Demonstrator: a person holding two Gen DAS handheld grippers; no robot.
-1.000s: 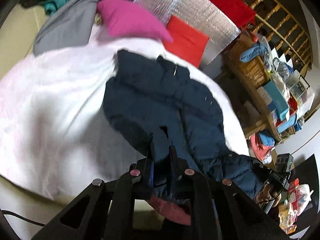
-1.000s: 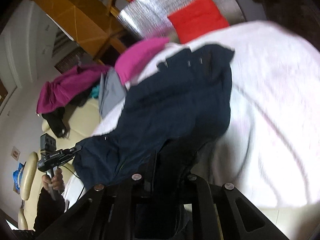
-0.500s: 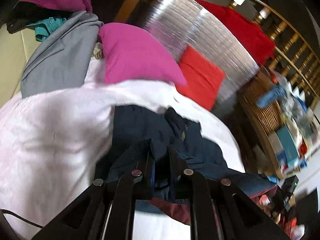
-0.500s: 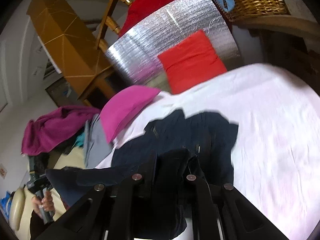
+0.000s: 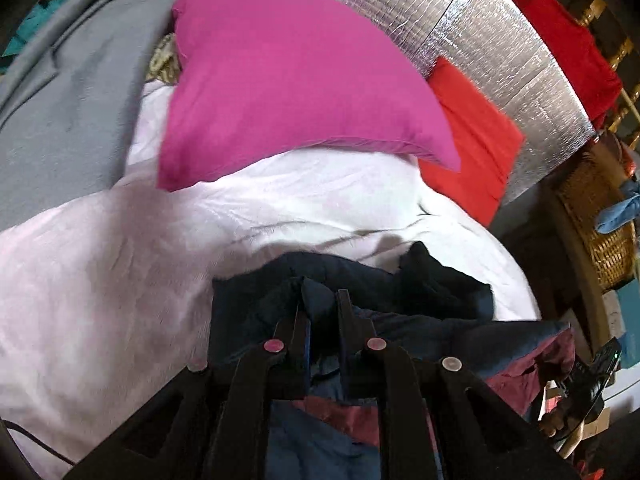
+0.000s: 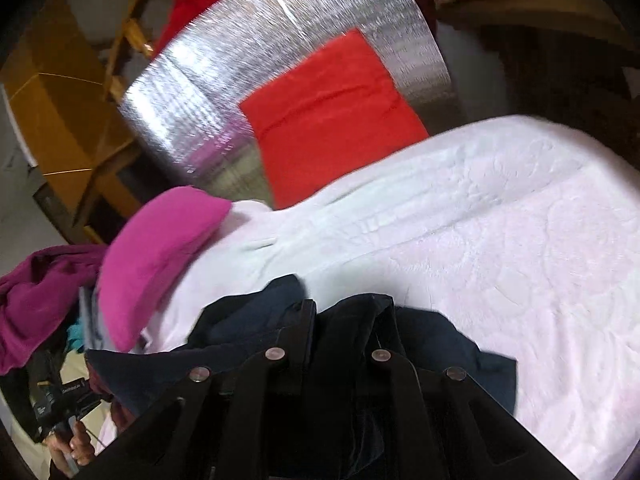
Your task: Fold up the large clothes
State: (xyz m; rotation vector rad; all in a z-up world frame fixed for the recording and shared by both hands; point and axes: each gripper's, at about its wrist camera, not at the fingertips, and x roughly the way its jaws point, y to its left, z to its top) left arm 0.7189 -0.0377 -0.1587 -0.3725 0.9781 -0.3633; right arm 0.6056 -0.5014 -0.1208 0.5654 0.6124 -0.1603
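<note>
A dark navy padded jacket point(image 5: 432, 296) with a maroon lining point(image 5: 520, 376) lies bunched on the white fleece blanket point(image 5: 120, 280). My left gripper point(image 5: 320, 300) is shut on a fold of its navy cloth, which hangs between the fingers. In the right wrist view the same jacket point(image 6: 248, 320) is doubled over on the blanket point(image 6: 500, 240), and my right gripper point(image 6: 348, 304) is shut on another dark fold. Each gripper shows in the other's view, held in a hand at the frame's lower edge. Most of the jacket is hidden under the gripper bodies.
A magenta pillow point(image 5: 288, 76) and a red pillow point(image 5: 472, 136) lean at the head of the bed against a silver foil panel point(image 5: 500, 40). A grey garment point(image 5: 60, 92) lies at left. A wicker basket point(image 5: 600, 216) stands at right; purple clothes point(image 6: 36, 292) pile beside the bed.
Both grippers have carried the jacket's near edge toward the pillows, doubling the jacket over itself. The spread-out jacket now shows as a short bunch, and the pillows loom much closer.
</note>
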